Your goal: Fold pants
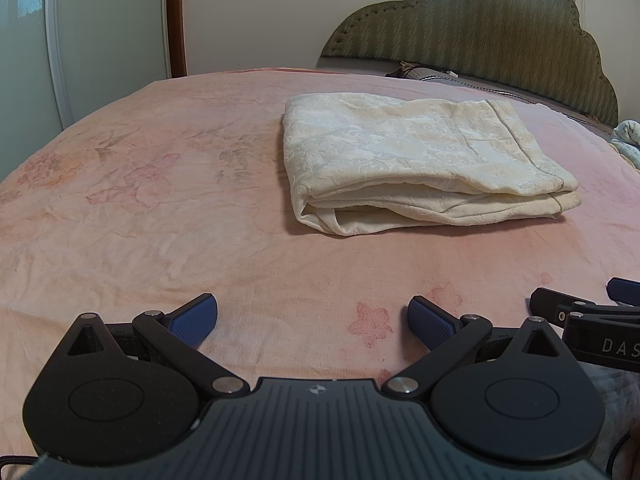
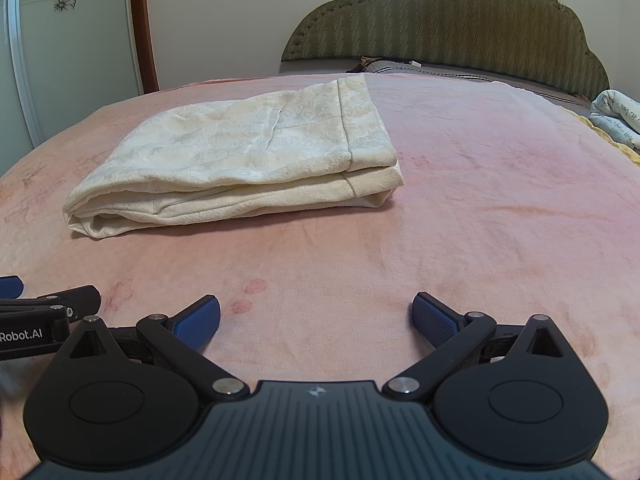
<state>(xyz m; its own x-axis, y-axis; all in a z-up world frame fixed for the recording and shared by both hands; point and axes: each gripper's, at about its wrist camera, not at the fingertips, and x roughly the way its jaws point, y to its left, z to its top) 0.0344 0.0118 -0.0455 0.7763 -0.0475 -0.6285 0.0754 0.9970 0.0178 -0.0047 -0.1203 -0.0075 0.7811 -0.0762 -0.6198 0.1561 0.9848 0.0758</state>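
Both tools are spread wide with nothing in them: the left tool and the right tool sit low over the pink bed, side by side. On the bed ahead of them, well apart from both, the cream pants lie folded in a neat pile.

Matt embossed cloth pants (cream)

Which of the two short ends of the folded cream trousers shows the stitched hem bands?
The end toward the green headboard side of the cream patterned folded trousers: it shows two stacked hems. The opposite end is only a rounded fold.
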